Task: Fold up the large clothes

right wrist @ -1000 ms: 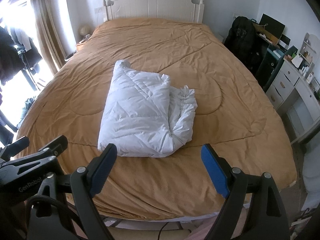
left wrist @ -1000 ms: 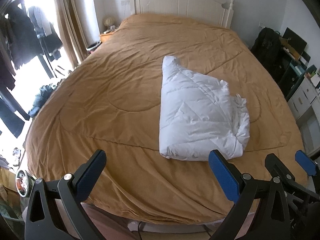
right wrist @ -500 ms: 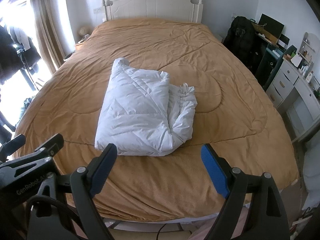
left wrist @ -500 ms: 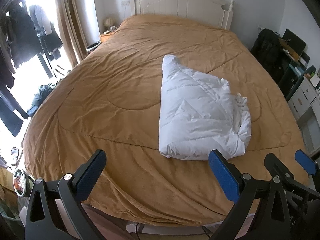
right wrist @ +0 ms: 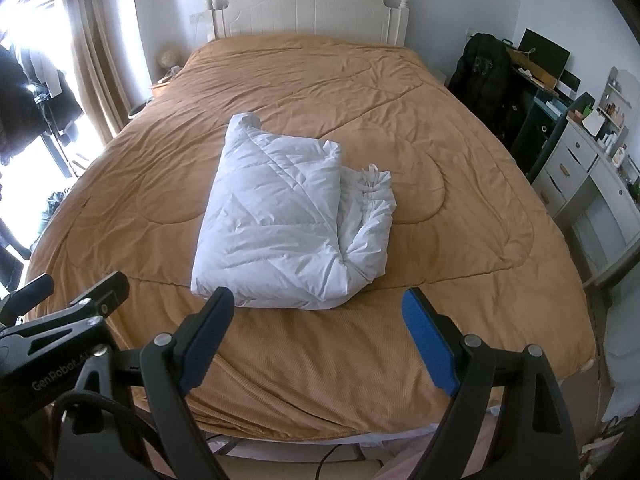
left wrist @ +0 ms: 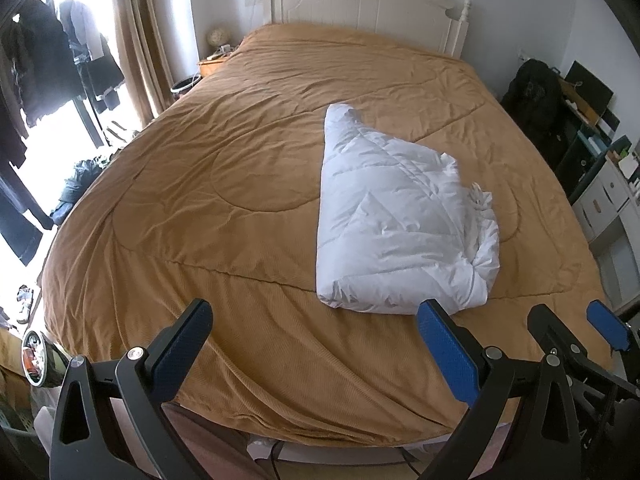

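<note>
A white puffy garment (left wrist: 400,220) (right wrist: 284,220) lies folded into a thick bundle on the tan quilted bedspread (left wrist: 224,184) (right wrist: 460,184), near the foot of the bed. Its bunched edge faces right. My left gripper (left wrist: 316,328) hangs open over the foot of the bed, left of the bundle's near edge, with nothing between its blue pads. My right gripper (right wrist: 320,316) is open too, held just short of the bundle's near edge and not touching it. Each gripper shows at the edge of the other's view.
A white headboard (right wrist: 308,4) stands at the far end. Dark clothes hang by the bright window (left wrist: 36,80) on the left. A black bag (right wrist: 484,72) and a white desk with drawers (right wrist: 592,176) line the right side.
Both views have shifted very slightly. The bundle lies as before and both grippers stay open.
</note>
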A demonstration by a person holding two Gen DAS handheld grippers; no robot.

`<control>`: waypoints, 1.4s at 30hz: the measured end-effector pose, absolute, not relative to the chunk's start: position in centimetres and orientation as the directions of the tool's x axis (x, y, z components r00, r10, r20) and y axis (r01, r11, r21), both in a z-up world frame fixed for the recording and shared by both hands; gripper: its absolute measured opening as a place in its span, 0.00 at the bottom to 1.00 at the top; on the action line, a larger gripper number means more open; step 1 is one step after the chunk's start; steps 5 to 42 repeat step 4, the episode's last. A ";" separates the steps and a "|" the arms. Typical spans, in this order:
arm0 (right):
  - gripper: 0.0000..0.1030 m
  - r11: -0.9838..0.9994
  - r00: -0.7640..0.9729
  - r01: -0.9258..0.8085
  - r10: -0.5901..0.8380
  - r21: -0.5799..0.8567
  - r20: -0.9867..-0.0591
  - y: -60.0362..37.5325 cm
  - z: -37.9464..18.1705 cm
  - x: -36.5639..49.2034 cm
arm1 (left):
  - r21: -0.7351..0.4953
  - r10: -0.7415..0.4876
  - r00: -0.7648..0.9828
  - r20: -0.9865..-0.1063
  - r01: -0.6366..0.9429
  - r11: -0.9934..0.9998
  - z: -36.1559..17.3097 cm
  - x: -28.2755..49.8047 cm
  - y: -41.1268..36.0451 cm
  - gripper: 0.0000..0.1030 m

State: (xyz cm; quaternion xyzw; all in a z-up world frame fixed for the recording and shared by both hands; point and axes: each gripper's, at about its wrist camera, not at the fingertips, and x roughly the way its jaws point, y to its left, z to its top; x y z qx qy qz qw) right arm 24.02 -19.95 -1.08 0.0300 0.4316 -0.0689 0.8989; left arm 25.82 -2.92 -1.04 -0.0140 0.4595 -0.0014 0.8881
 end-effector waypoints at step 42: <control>0.84 0.988 0.616 0.155 -0.099 -0.003 -0.782 -20.0 -1.2 24.0 | -0.018 -0.014 0.576 -0.817 -0.001 1.000 -1.1 25.7 -3.2 0.99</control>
